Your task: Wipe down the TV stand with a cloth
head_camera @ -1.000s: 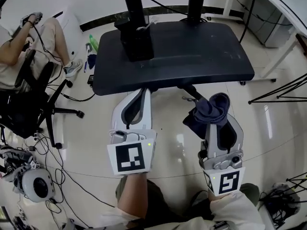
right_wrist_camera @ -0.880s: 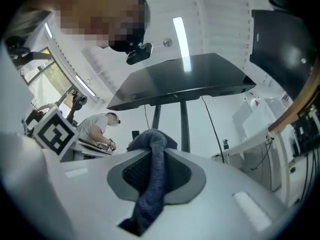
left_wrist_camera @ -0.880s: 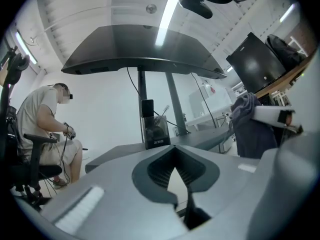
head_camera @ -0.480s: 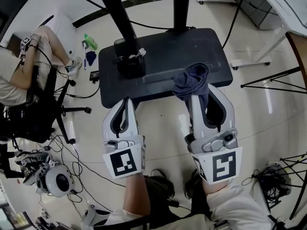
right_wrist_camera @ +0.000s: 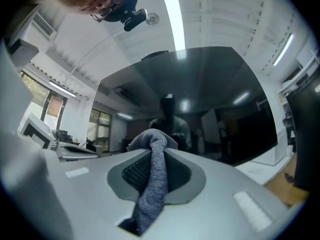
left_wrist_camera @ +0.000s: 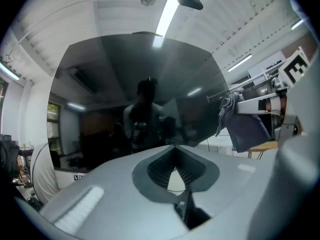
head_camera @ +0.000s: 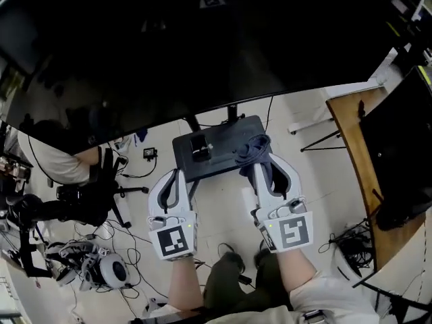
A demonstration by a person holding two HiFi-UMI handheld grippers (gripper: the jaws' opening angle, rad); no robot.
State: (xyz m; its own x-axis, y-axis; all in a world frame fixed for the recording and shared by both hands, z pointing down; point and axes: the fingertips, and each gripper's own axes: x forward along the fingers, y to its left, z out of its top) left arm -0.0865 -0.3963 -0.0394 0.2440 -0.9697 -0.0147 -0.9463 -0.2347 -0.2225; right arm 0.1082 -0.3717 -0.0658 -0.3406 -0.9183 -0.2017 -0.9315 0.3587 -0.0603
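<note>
The TV stand's black base [head_camera: 219, 159] lies far below on the pale floor, with two posts rising to a large dark TV screen [head_camera: 202, 46] that fills the top of the head view. My right gripper [head_camera: 260, 160] is shut on a dark blue-grey cloth [head_camera: 251, 147], held up over the base's right side. In the right gripper view the cloth [right_wrist_camera: 155, 179] hangs bunched between the jaws of the right gripper [right_wrist_camera: 152, 169], facing the screen [right_wrist_camera: 210, 99]. My left gripper [head_camera: 177, 175] is shut with nothing in it, beside the right one. The left gripper view shows its jaws together and the cloth [left_wrist_camera: 240, 129] at right.
A person sits on a black office chair [head_camera: 81, 194] at the left. Cables and a headset [head_camera: 108, 272] lie on the floor at lower left. A wooden desk [head_camera: 351, 133] with a black monitor [head_camera: 405, 154] stands at right, stand legs [head_camera: 317, 140] beside it.
Both grippers have risen well above the stand base, which now looks small and far. The dark TV screen has come into view. The cloth stays in the right gripper.
</note>
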